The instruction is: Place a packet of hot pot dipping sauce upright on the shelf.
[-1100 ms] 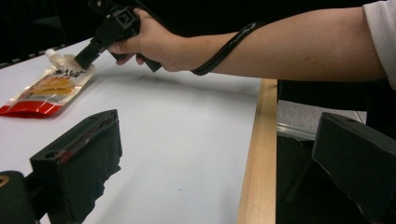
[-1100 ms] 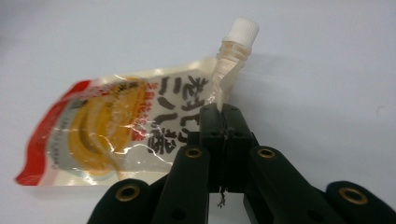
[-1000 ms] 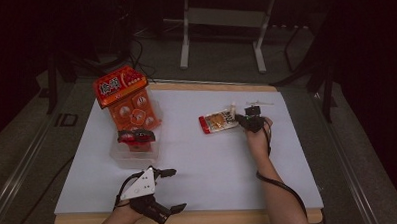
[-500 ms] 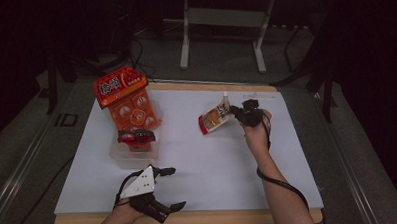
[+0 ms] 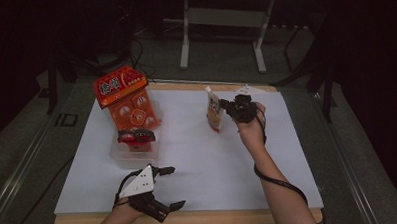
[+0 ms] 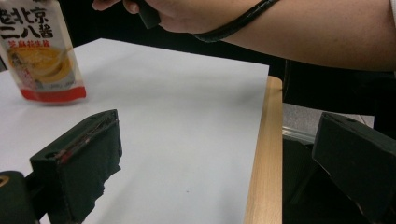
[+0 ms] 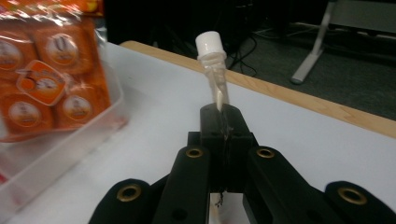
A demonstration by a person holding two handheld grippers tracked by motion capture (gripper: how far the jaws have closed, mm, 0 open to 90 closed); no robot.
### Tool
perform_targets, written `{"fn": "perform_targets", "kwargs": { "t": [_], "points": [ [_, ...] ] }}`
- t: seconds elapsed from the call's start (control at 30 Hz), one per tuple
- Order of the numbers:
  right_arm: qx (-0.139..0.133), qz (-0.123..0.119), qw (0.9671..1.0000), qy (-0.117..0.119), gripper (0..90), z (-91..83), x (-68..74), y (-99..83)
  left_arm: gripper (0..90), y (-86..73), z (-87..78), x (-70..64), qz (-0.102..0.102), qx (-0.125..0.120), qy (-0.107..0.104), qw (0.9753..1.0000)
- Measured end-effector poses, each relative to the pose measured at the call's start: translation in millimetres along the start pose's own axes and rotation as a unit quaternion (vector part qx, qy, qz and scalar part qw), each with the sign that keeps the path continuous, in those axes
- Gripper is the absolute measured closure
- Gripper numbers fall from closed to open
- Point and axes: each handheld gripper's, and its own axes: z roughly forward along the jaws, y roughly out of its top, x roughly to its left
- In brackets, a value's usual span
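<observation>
A spouted sauce pouch [image 5: 214, 111] with a white cap [image 7: 209, 44] stands upright at the back right of the white table [image 5: 208, 161]. My right gripper [image 5: 230, 108] is shut on the pouch's side edge, and in the right gripper view its jaws [image 7: 224, 122] pinch the seam just below the spout. My left gripper [image 5: 171, 188] rests near the table's front edge, open with nothing between its jaws. In the left gripper view the pouch [image 6: 42, 51] shows at the far left, beyond my left gripper [image 6: 219, 154].
An orange snack bag [image 5: 128, 99] leans in a clear plastic tub [image 5: 123, 157] at the left, with a small red and black item [image 5: 136, 136] in front of it. A metal stand [image 5: 221, 21] stands on the floor behind the table.
My right gripper has raised the pouch from lying flat on the table to standing upright, cap up. The left gripper has stayed in place.
</observation>
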Motion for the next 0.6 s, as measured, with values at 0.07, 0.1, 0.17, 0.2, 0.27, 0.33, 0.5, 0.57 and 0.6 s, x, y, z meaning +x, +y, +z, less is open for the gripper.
{"fn": "perform_targets", "kwargs": {
  "t": [0.07,0.1,0.17,0.2,0.27,0.33,0.5,0.57,0.6],
  "points": [
    [-0.003,-0.007,1.0,0.002,90.0,-6.6,1.8,2.3,1.7,0.0,0.4,0.1,-0.002,-0.001,0.0,1.0],
    [-0.007,-0.008,0.9999,0.004,90.0,-10.1,2.1,3.2,1.6,0.1,0.6,0.3,-0.004,-0.002,-0.001,1.0],
    [-0.008,-0.011,0.9998,0.012,90.0,-17.1,2.8,4.9,1.6,0.3,1.2,0.6,-0.005,-0.002,-0.001,1.0],
    [-0.01,-0.011,0.9997,0.017,90.0,-20.6,3.1,5.6,1.7,0.5,1.3,0.7,-0.006,-0.004,-0.001,1.0],
    [-0.012,-0.014,0.9995,0.025,90.0,-27.5,4.5,6.5,1.6,1.3,1.5,0.7,-0.009,-0.007,0.001,0.9999],
    [-0.014,-0.022,0.9991,0.033,90.0,-35.0,7.8,6.8,1.7,2.1,1.4,0.8,-0.009,-0.006,0.003,0.9999],
    [-0.013,-0.039,0.9978,0.053,89.9,-53.1,15.2,6.3,1.7,4.2,1.7,1.7,-0.004,-0.003,0.003,1.0],
    [-0.014,-0.042,0.9971,0.062,90.0,-61.1,18.2,6.1,1.8,5.7,1.9,2.1,-0.003,-0.002,0.006,1.0],
    [-0.018,-0.044,0.9968,0.064,89.9,-65.3,20.0,5.8,1.8,6.7,2.2,2.8,-0.004,-0.002,0.007,1.0]
  ]
}}
